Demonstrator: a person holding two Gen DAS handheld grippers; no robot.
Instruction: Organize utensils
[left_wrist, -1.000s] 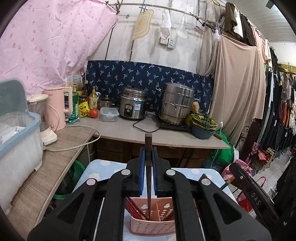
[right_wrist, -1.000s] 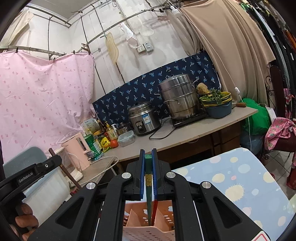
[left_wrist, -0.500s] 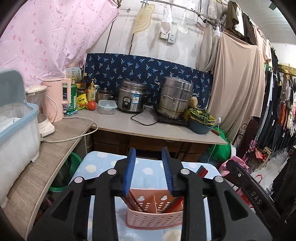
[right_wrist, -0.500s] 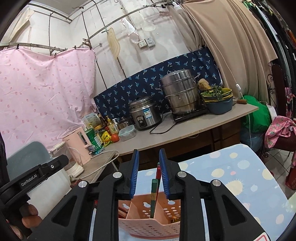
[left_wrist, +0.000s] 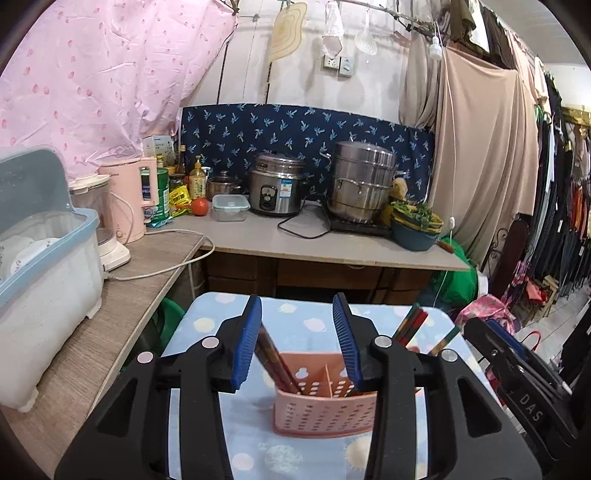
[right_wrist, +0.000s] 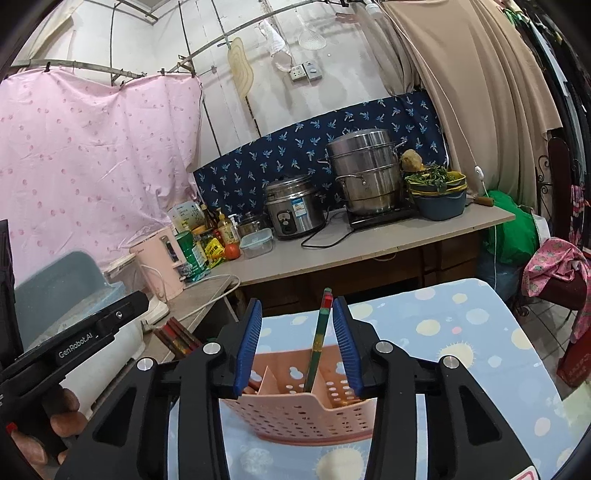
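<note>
Looking along the left gripper (left_wrist: 297, 339), jaws spread wide and grasping nothing, hovering just above a pink perforated utensil basket (left_wrist: 325, 415) standing on a small counter (left_wrist: 207, 325) covered in blue cloth with pale spots. Dark red chopsticks (left_wrist: 275, 360) leaning in the basket's left compartment, close beside the left blue pad, not touching as far as can be told; more red and green chopsticks (left_wrist: 412, 326) leaning out of the right side, beyond the right jaw. Turning to the right wrist view: right gripper (right_wrist: 297, 339) likewise released, jaws apart, nothing clamped. Green chopstick (right_wrist: 317, 341) standing nearly upright in a middle compartment of the basket (right_wrist: 295, 415), rising between the open pads, nearer the right one, seemingly free of both. Judging by this, most utensils already sorted into compartments; no loose utensils visible on the cloth, so little or nothing apparently left, though areas below the frame cannot be checked.
</note>
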